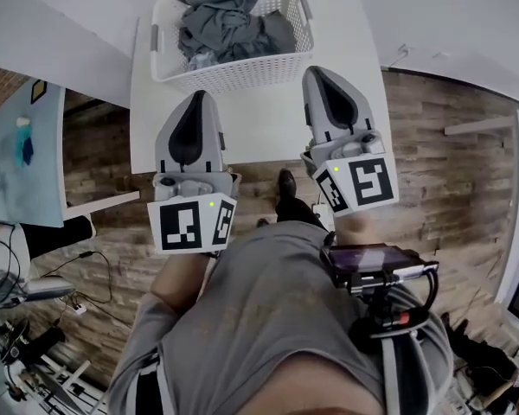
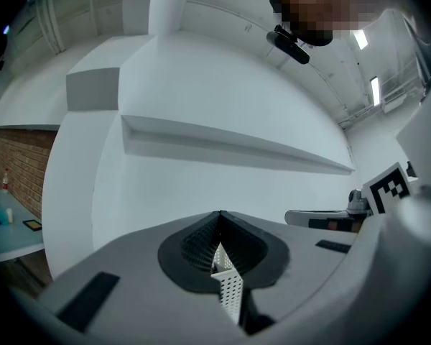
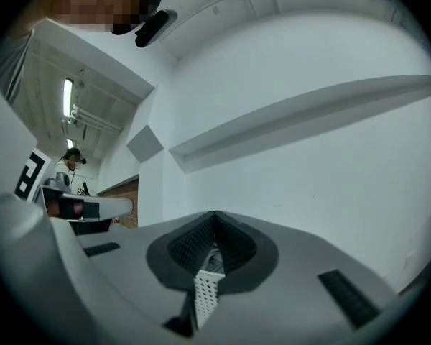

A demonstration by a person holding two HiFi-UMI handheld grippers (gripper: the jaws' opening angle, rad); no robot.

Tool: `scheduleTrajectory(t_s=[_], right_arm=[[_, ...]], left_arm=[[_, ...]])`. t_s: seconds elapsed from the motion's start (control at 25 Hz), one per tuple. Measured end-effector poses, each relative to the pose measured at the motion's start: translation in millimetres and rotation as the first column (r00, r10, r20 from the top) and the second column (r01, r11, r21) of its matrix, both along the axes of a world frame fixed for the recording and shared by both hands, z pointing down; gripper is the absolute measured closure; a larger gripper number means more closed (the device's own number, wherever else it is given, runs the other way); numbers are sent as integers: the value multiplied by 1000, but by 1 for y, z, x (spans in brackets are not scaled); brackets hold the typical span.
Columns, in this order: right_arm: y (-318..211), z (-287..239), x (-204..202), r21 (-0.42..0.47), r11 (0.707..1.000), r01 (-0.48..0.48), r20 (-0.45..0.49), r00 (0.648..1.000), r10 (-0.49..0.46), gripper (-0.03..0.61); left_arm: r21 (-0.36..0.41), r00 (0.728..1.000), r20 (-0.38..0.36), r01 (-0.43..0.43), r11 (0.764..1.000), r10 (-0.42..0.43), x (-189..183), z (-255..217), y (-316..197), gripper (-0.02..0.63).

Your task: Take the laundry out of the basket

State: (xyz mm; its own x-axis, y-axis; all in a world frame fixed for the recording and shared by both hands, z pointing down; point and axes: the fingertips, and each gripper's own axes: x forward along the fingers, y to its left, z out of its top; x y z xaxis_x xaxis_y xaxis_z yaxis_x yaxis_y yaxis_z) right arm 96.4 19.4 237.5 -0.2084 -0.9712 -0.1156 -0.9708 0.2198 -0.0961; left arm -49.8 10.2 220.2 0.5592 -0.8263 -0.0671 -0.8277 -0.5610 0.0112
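Soft, even white light fills the head view. The white table (image 1: pixel 259 128) is bright, close to washing out, while the wooden floor (image 1: pixel 450 145) is dimmer. Shadows are faint and are darkest in the folds of the laundry (image 1: pixel 229 15). The wide lens bends the floor's boards into curves. Both gripper views have black corners and strongly bowed lines. Strip lights (image 2: pixel 374 90) on the ceiling glare in the left gripper view, and one more glares in the right gripper view. The near shell of the left hand-held gripper (image 2: pixel 220 214) goes soft toward the bottom edge.
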Motion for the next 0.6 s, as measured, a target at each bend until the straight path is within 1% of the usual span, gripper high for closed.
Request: scheduleTrajectory(t_s=[0.2, 0.32, 0.6], right_arm=[[-31, -13, 24, 34, 999, 33, 14, 999, -33, 571], [-47, -21, 33, 57, 997, 55, 10, 998, -56, 571], [-66, -35, 45, 100, 991, 92, 12, 996, -93, 571]], left_arm=[[27, 1000, 13, 17, 999, -18, 28, -13, -27, 606], [51, 1000, 9, 29, 998, -30, 40, -22, -39, 606], [97, 998, 2, 65, 993, -65, 51, -35, -53, 606]])
